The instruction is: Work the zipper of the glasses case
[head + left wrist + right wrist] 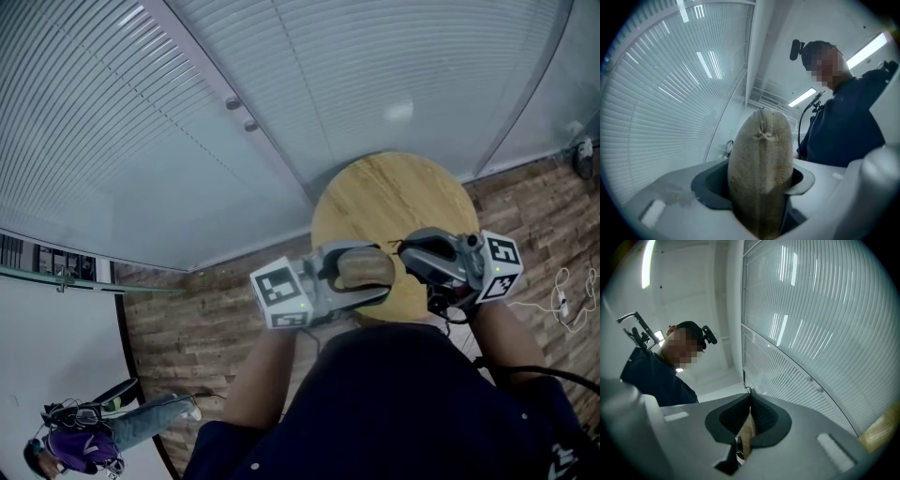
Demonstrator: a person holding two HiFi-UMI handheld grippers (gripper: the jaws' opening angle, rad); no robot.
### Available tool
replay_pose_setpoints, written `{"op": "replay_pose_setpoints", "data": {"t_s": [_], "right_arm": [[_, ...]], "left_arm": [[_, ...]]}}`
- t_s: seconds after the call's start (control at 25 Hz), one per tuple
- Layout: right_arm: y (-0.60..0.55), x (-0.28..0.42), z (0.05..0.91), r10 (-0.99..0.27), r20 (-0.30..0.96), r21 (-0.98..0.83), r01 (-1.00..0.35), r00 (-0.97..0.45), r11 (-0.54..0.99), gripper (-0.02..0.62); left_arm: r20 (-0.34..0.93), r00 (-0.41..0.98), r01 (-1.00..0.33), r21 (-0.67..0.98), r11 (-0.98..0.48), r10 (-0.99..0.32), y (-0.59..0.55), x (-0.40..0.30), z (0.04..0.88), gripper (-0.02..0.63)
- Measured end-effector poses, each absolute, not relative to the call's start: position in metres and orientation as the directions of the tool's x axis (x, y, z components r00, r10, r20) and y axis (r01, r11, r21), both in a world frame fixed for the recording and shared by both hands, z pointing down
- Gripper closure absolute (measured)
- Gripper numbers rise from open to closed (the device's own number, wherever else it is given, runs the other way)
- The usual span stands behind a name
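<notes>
The tan fabric glasses case [364, 270] is held in the air above the round wooden table [394, 192], with my left gripper [382, 272] shut across its body. In the left gripper view the case [761, 168] stands up between the dark pads, its seamed end pointing away. My right gripper [404, 251] is at the case's right end, jaws pressed together. In the right gripper view its jaws [750, 397] meet, and a thin dark zipper pull [749, 390] pokes out at the tips. The zipper's teeth are hidden.
A curved glass wall with blinds [187, 112] stands behind the table. The floor [187, 328] is wood plank. White cables [561, 302] lie on it at the right. Another person [103, 433] is low at the far left.
</notes>
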State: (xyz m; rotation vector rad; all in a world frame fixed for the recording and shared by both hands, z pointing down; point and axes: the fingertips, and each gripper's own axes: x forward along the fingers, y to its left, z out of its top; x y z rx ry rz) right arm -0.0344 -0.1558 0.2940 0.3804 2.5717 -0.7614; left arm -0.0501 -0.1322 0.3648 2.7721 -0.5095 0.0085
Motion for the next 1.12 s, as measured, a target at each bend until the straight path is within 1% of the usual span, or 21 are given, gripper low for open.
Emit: {"op": "replay_pose_setpoints", "data": {"t_s": [0.32, 0.36, 0.48, 0.52, 0.56, 0.64, 0.72, 0.76, 0.8, 0.84, 0.92, 1.0, 1.12], "right_arm": [[-0.157, -0.032, 0.286, 0.124, -0.5, -0.432, 0.371, -0.857, 0.822, 0.581], [-0.157, -0.032, 0.286, 0.123, -0.503, -0.429, 0.371, -0.855, 0.824, 0.581], [-0.165, -0.026, 0.286, 0.085, -0.52, -0.435, 0.349, -0.85, 0.83, 0.589], [-0.168, -0.024, 0.288, 0.072, -0.508, -0.43, 0.325, -0.858, 0.842, 0.589], [-0.17, -0.024, 0.29, 0.063, -0.485, -0.42, 0.296, -0.872, 0.858, 0.589], [-0.171, -0.028, 0.293, 0.053, -0.429, -0.4, 0.243, -0.902, 0.884, 0.588], [-0.17, -0.036, 0.291, 0.054, -0.398, -0.412, 0.231, -0.916, 0.881, 0.588], [-0.169, -0.04, 0.291, 0.068, -0.396, -0.432, 0.251, -0.916, 0.866, 0.577], [-0.166, -0.043, 0.292, 0.094, -0.398, -0.454, 0.285, -0.913, 0.844, 0.519], [-0.162, -0.046, 0.295, 0.129, -0.398, -0.473, 0.324, -0.908, 0.819, 0.48], [-0.152, -0.053, 0.301, 0.202, -0.389, -0.5, 0.39, -0.899, 0.773, 0.446], [-0.142, -0.055, 0.304, 0.266, -0.403, -0.522, 0.459, -0.876, 0.719, 0.439], [-0.133, -0.054, 0.3, 0.329, -0.476, -0.542, 0.566, -0.816, 0.621, 0.44]], "left_arm": [[-0.052, 0.94, -0.296, 0.374, -0.879, -0.338, -0.136, -0.053, 0.338, 0.308], [-0.089, 0.934, -0.286, 0.391, -0.875, -0.346, -0.137, -0.058, 0.332, 0.308], [-0.284, 0.864, -0.25, 0.476, -0.843, -0.416, -0.149, -0.098, 0.302, 0.308], [-0.303, 0.847, -0.259, 0.481, -0.838, -0.436, -0.153, -0.112, 0.298, 0.31], [-0.276, 0.851, -0.289, 0.466, -0.837, -0.447, -0.155, -0.121, 0.298, 0.308], [-0.177, 0.878, -0.344, 0.41, -0.844, -0.444, -0.153, -0.124, 0.306, 0.308], [-0.133, 0.906, -0.331, 0.37, -0.868, -0.402, -0.145, -0.115, 0.306, 0.308], [-0.13, 0.921, -0.302, 0.356, -0.884, -0.367, -0.14, -0.108, 0.305, 0.308], [-0.13, 0.937, -0.265, 0.343, -0.901, -0.325, -0.136, -0.099, 0.304, 0.307], [-0.127, 0.951, -0.227, 0.331, -0.916, -0.282, -0.131, -0.089, 0.304, 0.307], [-0.095, 0.974, -0.167, 0.306, -0.937, -0.204, -0.123, -0.073, 0.307, 0.307], [-0.052, 0.99, -0.111, 0.281, -0.953, -0.131, -0.112, -0.061, 0.311, 0.305], [-0.06, 0.997, -0.038, 0.269, -0.962, -0.056, -0.099, -0.058, 0.306, 0.305]]}}
